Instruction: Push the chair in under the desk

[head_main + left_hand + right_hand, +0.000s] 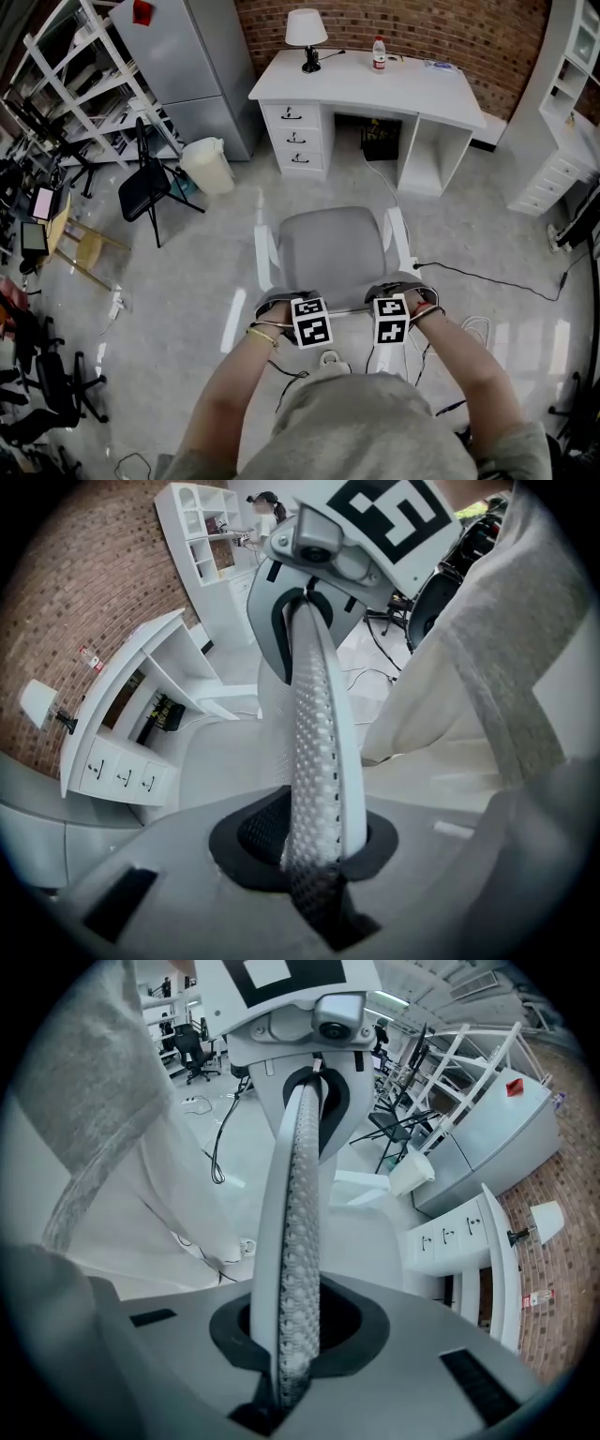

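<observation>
Pale glossy floor (187, 281) across the whole room, with a brick wall (450, 37) at the far end. Against that wall, a silver fridge (202, 66) beside a tilted-looking white shelving rack (84, 84).

Right of the fridge, a white desk (375, 89): three drawers (295, 136) stacked on its left side, an open kneehole (380, 141) in the middle with something dark inside, too small to name.

Well apart from the desk, out on open floor and roughly in line with the kneehole: a chair (337, 248) with grey seat and white frame. Seat turned toward the desk, backrest (314, 724) nearest the person. Not yet under the desk.

Off to the left, a black folding chair (145, 187), and between it and the drawers a white bin (208, 164).

Held side by side at the top edge of the backrest, one in each hand and pointing steeply down: left gripper (314, 850) and right gripper (291, 1335). Left clenched on the perforated mesh and its white rim, with the panel running straight up out of the jaws. Right likewise clamped on the same backrest further along, pads pressed against both faces of the panel.

On the desktop, a white-shaded lamp (306, 33) at the left end and a small bottle (379, 53) with a red label near the middle.
</observation>
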